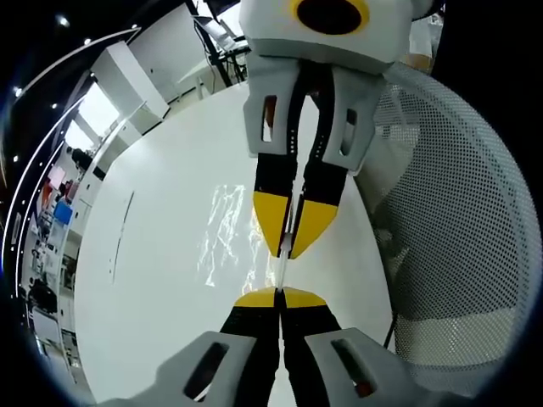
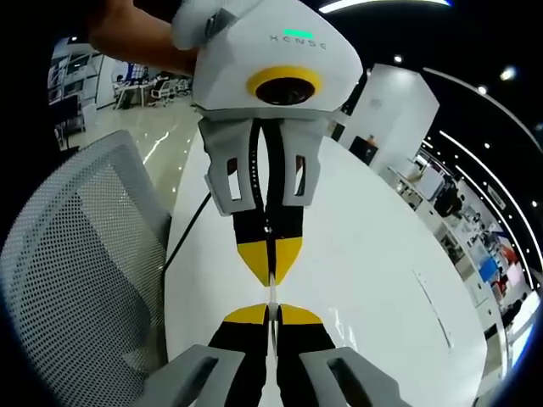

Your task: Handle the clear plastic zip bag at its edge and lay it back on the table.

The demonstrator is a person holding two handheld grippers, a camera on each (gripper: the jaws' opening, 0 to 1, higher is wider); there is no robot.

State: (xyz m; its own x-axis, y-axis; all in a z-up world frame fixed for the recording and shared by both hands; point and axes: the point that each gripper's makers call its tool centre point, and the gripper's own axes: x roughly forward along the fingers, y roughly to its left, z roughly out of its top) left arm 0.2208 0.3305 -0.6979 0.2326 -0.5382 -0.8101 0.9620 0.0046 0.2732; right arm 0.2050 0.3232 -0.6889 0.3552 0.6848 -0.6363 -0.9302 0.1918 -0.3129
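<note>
**Both claws pinched on one thin edge of the bag, above the white table**

The left gripper [image 1: 278,292] has its yellow-tipped jaws closed down narrow on a thin pale strip, which I take to be the edge of the clear plastic zip bag [image 1: 227,231]. Facing it from across that strip, the right gripper [image 1: 293,227] is clamped on the same edge, so the two sets of tips stand nearly nose to nose with only a short run of plastic between them. The right gripper view agrees: the right gripper [image 2: 271,312] is closed on the strip, and the left gripper [image 2: 270,259] comes in opposite, jaws together.

Beyond the grippers, the bag's body shows as a patch of crinkled glints against the white table [image 1: 153,254], hanging on the side away from the mesh chair [image 1: 458,237]. Whether its lower part already touches the table I cannot tell. The mesh chair stands close against the table's edge, and a dark cable runs down between them.

To lay the bag down well, I judge both grippers should descend together and level, keeping the edge taut but not stretched, letting the loose body settle flat first. Release only once the film rests on the table, well in from the chair side, so it does not slide off.
</note>
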